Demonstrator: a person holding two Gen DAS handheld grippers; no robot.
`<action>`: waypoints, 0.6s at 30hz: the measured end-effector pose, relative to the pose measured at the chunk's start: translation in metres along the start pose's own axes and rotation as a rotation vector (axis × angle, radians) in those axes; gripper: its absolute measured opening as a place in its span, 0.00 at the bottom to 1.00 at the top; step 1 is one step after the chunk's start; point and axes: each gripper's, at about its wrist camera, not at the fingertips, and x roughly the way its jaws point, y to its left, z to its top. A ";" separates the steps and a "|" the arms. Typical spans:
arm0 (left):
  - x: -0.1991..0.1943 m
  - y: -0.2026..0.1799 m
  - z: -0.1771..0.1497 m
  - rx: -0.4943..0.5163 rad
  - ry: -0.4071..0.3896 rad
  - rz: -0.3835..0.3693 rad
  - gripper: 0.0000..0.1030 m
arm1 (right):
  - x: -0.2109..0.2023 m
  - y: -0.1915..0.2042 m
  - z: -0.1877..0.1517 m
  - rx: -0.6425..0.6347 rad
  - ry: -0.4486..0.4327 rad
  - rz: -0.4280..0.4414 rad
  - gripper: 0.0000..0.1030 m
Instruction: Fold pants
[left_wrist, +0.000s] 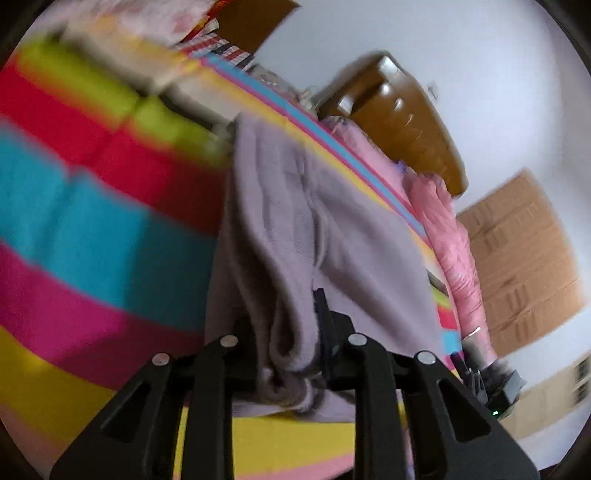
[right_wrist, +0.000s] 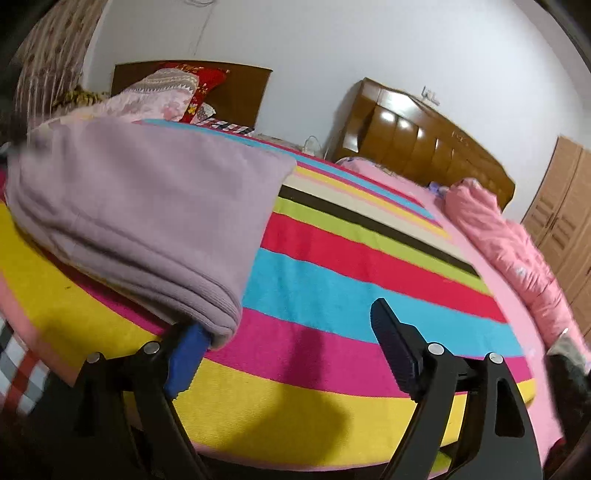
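The left gripper (left_wrist: 291, 354) is pinching soft, fuzzy purple pants (left_wrist: 325, 229); the right gripper (right_wrist: 291, 347) is sitting wide apart, empty, pants beside its blue finger (right_wrist: 184, 363).

A striped bedspread (right_wrist: 332, 266) in yellow, magenta, blue, red and green covers the bed. A crumpled pink quilt (right_wrist: 517, 266) lies along its far right edge, before a glossy brown headboard (right_wrist: 413, 140). Against the white wall (right_wrist: 332, 48) stand a second dark headboard (right_wrist: 236, 92) with a red pillow (right_wrist: 207, 79), and a light wooden wardrobe (right_wrist: 565, 210) on the right.
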 end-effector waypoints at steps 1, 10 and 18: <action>-0.003 0.009 -0.002 -0.040 -0.017 -0.061 0.23 | 0.001 -0.002 0.001 0.000 0.007 0.009 0.81; -0.047 -0.059 0.000 0.129 -0.258 0.567 0.70 | -0.035 -0.022 0.007 0.048 0.008 0.263 0.76; 0.011 -0.134 0.003 0.439 -0.153 0.409 0.77 | -0.013 0.026 0.080 0.079 -0.047 0.403 0.61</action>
